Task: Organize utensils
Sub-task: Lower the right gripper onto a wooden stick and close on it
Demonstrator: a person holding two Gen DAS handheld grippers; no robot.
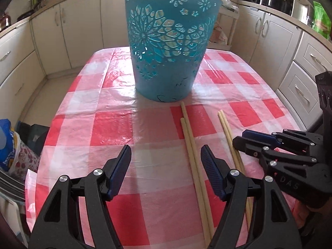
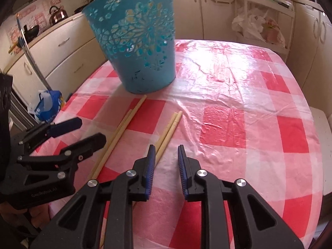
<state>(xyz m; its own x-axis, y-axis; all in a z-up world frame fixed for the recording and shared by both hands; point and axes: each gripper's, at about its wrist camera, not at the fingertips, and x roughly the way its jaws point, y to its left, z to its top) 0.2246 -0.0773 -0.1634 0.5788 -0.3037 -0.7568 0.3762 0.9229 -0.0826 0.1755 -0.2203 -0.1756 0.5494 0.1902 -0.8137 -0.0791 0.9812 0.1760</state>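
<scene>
A teal cut-out bucket [image 1: 166, 51] [image 2: 141, 47] stands upright on the red-and-white checked tablecloth [image 1: 103, 124] [image 2: 238, 124]. Two pairs of wooden chopsticks lie in front of it. The thicker pair [image 1: 187, 132] [image 2: 122, 128] runs between the fingers of my open left gripper [image 1: 166, 148] [image 2: 91, 129], close to its right finger. The thinner pair [image 1: 225, 128] [image 2: 172, 122] passes beneath the left finger of my right gripper [image 2: 166, 147] [image 1: 239, 137]. That gripper's jaws stand a narrow gap apart with only cloth showing between them.
Cream kitchen cabinets [image 1: 68, 31] ring the table. Plastic bags [image 1: 8, 141] [image 2: 48, 105] sit on the floor off the table's left edge. A white rack with bags [image 2: 259, 27] stands beyond the far right corner. The cloth to the right of the chopsticks is wrinkled.
</scene>
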